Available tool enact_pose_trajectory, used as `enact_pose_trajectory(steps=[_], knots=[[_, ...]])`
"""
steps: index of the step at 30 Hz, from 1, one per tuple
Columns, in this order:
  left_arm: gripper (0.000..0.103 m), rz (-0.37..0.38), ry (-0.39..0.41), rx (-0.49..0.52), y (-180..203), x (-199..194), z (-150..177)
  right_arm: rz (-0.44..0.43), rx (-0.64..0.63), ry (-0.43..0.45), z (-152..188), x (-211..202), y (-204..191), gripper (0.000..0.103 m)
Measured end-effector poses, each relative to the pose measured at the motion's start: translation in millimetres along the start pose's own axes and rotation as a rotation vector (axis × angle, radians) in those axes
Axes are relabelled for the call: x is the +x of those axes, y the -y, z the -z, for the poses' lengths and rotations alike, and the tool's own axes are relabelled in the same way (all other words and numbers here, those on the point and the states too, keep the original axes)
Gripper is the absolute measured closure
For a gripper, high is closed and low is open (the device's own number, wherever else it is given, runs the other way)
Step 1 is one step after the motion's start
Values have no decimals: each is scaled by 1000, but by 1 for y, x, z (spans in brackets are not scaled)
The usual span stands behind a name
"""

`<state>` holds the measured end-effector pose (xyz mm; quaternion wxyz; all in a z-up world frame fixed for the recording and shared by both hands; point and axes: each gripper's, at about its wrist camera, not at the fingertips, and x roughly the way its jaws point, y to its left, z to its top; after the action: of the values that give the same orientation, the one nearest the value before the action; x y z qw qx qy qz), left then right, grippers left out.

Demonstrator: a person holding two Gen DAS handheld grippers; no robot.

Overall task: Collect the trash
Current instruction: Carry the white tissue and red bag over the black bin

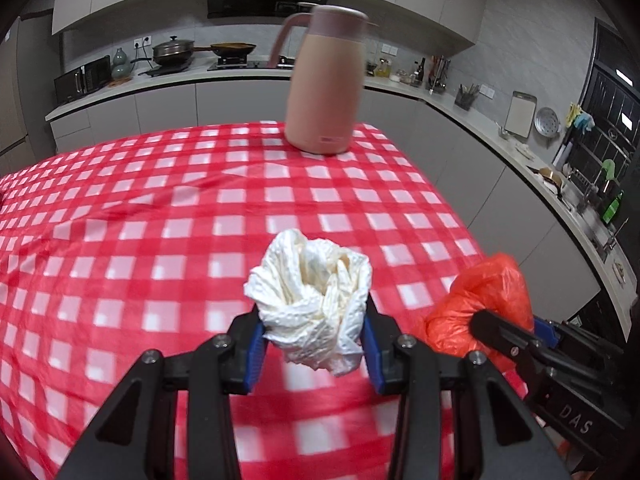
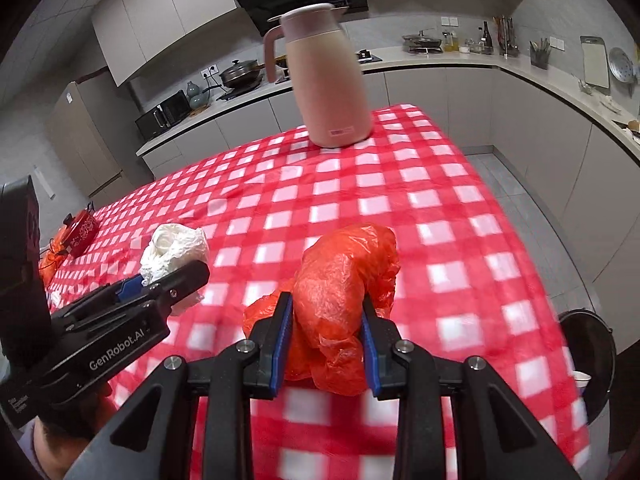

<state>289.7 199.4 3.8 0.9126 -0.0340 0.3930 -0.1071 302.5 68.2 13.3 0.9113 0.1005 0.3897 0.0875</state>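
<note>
My left gripper (image 1: 314, 338) is shut on a crumpled white paper towel (image 1: 310, 300) and holds it above the red checked tablecloth (image 1: 160, 240). My right gripper (image 2: 326, 340) is shut on a crumpled orange plastic bag (image 2: 340, 280), also lifted over the cloth. In the left wrist view the orange bag (image 1: 484, 300) and the right gripper (image 1: 504, 332) show at the lower right. In the right wrist view the paper towel (image 2: 172, 252) and the left gripper (image 2: 160, 284) show at the left.
A tall pink thermos jug (image 1: 326, 84) stands at the table's far edge, also in the right wrist view (image 2: 324, 76). A small red pot (image 2: 80, 232) sits at the table's left. A dark bin (image 2: 588, 356) stands on the floor right of the table. Kitchen counters run behind.
</note>
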Motion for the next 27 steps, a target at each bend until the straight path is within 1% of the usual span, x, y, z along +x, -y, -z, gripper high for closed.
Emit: enact_pose_trajectory(steps=[3,5,7,8,9,11,13,16,19,23,27], knots=[[61,-18,6,-4,37,-2,11,-20,4,8,10,-18,35,70],[61,-35,15,-6,69,-4,20,-37,5,16,18,-32,64,70],[61,-43,22,-12,95,-7,28,-53,3,24,26,-50,102,70],[61,-50,33,-12,118,-8,33,-57,2,27,28,-58,118,70],[61,-54,39,-14,131,-9,38,-62,0,29,31,-65,135,70],[61,-49,38,-37,160,-10,48,-69,-12,30,39,-83,174,70],[61,-23,30,-59,187,-9,56,-61,-22,23,45,-97,205,70],[61,-1,8,-48,228,-3,65,-20,-22,25,54,-124,257,70],[61,31,-26,-27,262,7,70,6,16,14,59,-140,298,70],[61,74,-53,31,302,18,77,51,75,16,70,-155,343,70],[61,100,-86,61,329,33,84,99,132,5,83,-161,383,70]])
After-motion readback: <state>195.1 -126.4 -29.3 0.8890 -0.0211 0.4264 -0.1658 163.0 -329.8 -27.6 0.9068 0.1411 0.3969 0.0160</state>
